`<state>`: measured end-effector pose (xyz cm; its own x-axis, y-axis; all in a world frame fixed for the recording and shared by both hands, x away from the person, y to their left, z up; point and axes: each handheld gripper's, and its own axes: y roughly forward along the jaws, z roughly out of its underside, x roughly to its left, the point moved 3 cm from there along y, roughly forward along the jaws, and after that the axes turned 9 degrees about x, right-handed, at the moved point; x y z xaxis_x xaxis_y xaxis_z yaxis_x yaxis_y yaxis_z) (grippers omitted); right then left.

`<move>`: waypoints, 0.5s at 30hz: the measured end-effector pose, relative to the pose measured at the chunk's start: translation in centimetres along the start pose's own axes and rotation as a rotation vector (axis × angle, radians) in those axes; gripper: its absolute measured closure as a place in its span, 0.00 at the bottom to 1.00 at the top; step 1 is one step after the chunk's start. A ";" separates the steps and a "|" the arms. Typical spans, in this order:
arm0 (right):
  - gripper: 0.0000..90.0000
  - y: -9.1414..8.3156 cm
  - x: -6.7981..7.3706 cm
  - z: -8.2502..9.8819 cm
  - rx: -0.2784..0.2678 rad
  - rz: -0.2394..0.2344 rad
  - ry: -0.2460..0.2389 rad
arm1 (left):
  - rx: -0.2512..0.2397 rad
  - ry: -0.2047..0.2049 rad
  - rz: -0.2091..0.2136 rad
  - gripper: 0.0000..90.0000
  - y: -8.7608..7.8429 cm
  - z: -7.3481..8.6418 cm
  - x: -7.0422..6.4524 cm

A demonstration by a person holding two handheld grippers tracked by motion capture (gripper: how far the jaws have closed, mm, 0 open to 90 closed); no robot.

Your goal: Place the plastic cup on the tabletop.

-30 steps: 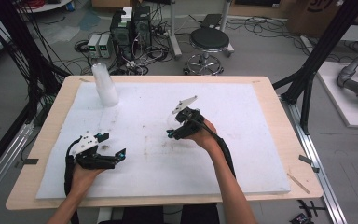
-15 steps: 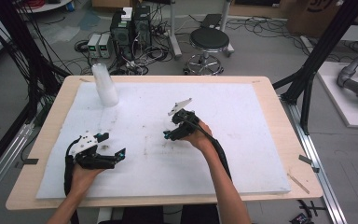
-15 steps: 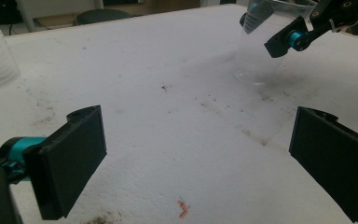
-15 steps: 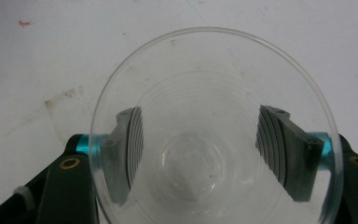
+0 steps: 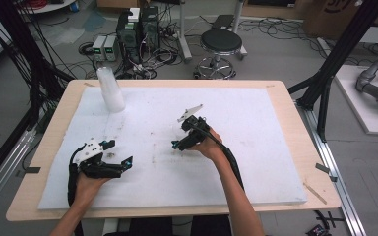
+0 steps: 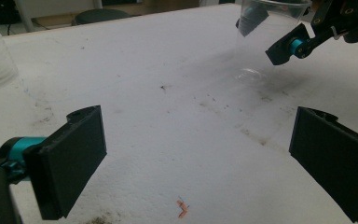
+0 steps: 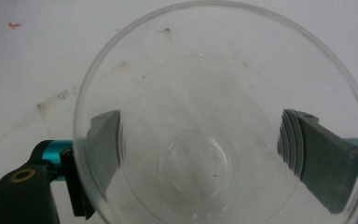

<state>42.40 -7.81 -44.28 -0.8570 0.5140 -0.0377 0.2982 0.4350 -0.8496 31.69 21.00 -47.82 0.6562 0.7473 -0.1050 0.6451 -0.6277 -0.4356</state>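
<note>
Your right gripper (image 5: 179,143) sits over the middle of the white foam mat (image 5: 256,128), and its jaws have just been opening. A clear plastic cup (image 7: 219,121) stands between them: round rim, thin smooth wall with faint rings stepping down to a small embossed base. Through the wall you see both flat black pads, one on each side, and whether they touch the cup cannot be told. In your left gripper view the cup (image 6: 272,18) stands upright on the mat at the top right. Your left gripper (image 5: 120,156) rests low at the mat's near left, its square matte pads wide apart with nothing between them. The mat is grainy and speckled with dirt. A ribbed translucent cup stack (image 5: 110,89) stands at the far left corner.
</note>
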 end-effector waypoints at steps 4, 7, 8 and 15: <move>0.16 -0.4 -0.1 0.7 -0.015 -0.001 0.019 | -0.005 0.000 -0.001 0.04 0.0 0.0 0.0; 0.16 -0.8 -0.4 2.3 -0.034 0.006 0.042 | -0.010 -0.009 0.007 0.04 -0.1 0.0 0.0; 0.16 -1.1 -0.6 2.9 -0.046 0.013 0.052 | -0.009 -0.006 0.008 0.04 -0.1 0.0 0.1; 0.16 -3.7 -0.5 7.6 -0.178 0.017 0.110 | -0.010 -0.014 0.002 0.04 -0.1 0.0 0.1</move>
<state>38.53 -15.35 -45.10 -0.8033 0.5954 0.0149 0.3900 0.5447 -0.7424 31.71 21.17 -47.82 0.6522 0.7488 -0.1183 0.6475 -0.6314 -0.4268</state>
